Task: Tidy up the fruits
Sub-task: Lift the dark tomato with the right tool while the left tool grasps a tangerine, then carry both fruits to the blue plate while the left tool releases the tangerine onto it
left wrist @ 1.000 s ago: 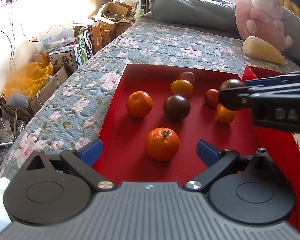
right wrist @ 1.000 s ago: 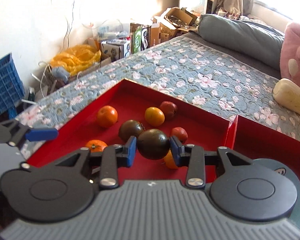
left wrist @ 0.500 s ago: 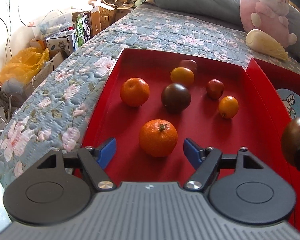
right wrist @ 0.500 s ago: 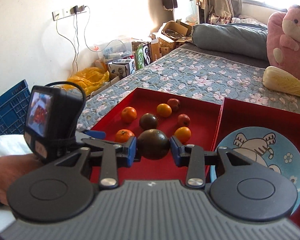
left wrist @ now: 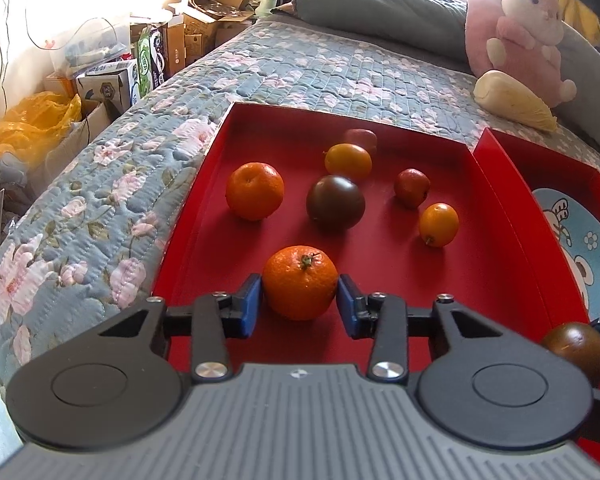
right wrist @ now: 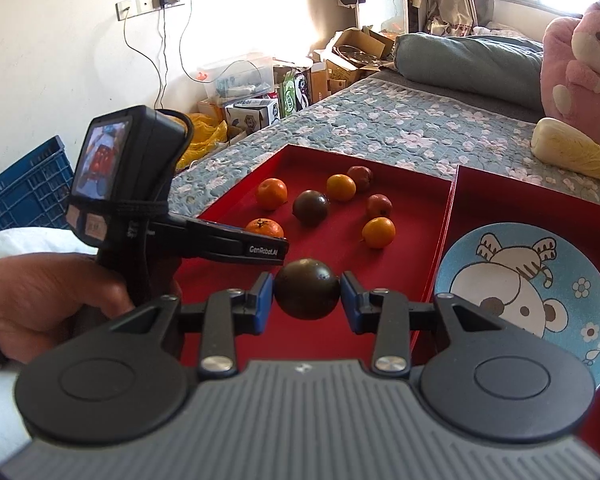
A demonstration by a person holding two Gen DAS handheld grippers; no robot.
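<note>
A red tray (left wrist: 380, 264) on the bed holds several fruits: oranges, small red fruits and a dark plum (left wrist: 335, 203). My left gripper (left wrist: 300, 304) has both blue pads against the near orange (left wrist: 300, 282) on the tray floor. My right gripper (right wrist: 307, 300) is shut on a dark plum (right wrist: 307, 295), held above the near end of the red tray (right wrist: 412, 248), left of a blue cartoon plate (right wrist: 528, 288) in a second red tray. That held plum also shows in the left wrist view (left wrist: 576, 350).
The trays sit on a floral quilt (left wrist: 300, 72). A pink plush toy (left wrist: 520, 28) and a cabbage (left wrist: 512, 100) lie at the far right. Boxes and a yellow bag (left wrist: 28, 128) stand on the floor at the left. A blue crate (right wrist: 24, 192) is at the left.
My left gripper moved forward and closed its pads onto the near orange. My right gripper drew back from the left tray with the dark plum, toward the plate side.
</note>
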